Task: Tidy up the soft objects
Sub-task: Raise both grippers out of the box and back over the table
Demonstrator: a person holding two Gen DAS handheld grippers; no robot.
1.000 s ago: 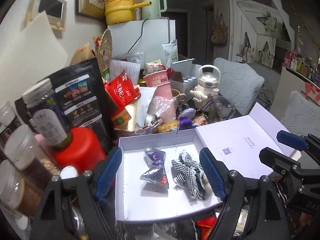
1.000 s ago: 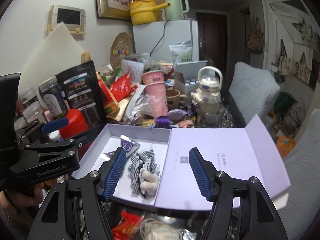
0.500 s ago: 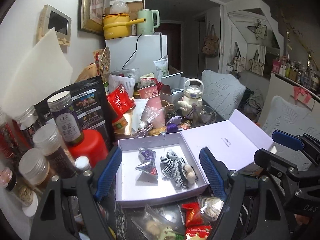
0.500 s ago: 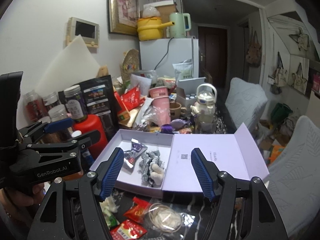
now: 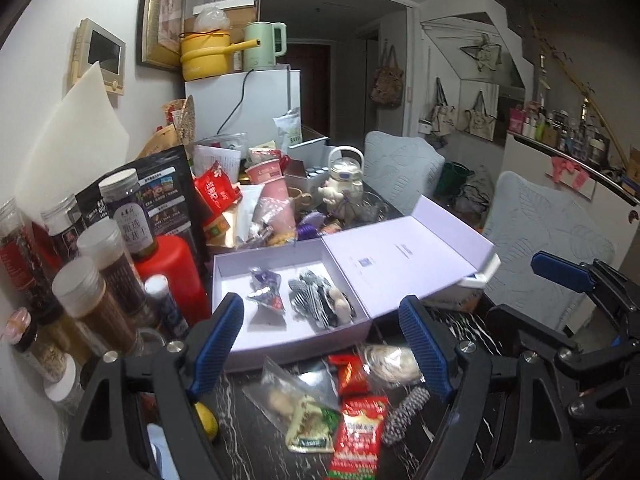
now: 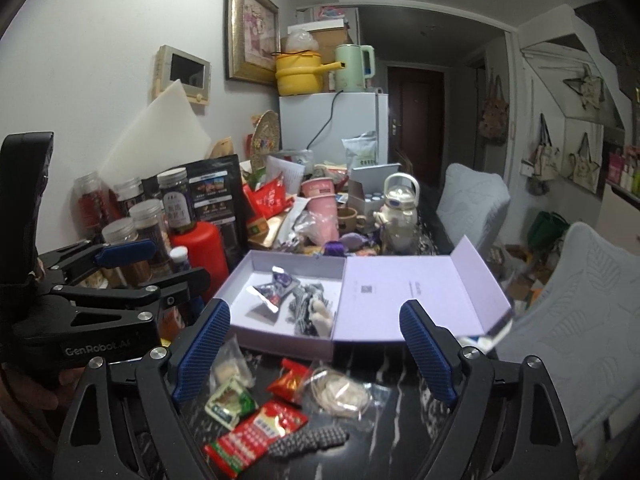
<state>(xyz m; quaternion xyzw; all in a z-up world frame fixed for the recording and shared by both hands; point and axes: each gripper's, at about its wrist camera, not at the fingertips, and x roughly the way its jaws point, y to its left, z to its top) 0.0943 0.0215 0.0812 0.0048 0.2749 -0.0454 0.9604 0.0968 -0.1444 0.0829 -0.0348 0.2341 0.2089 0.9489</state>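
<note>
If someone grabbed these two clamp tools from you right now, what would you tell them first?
Left gripper: jaws open, empty, held back from the box.
Right gripper: jaws open, empty.
The lavender box lies open; inside are a checkered scrunchie with a cream plush bit and a purple foil packet.
Left on the table in front of the box: a dark checkered scrunchie among snack packets. It looks like the next soft thing to go in.

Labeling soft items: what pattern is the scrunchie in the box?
Black-and-white gingham check on the scrunchie, lying in the lilac box; clearest in the left wrist view.
</note>
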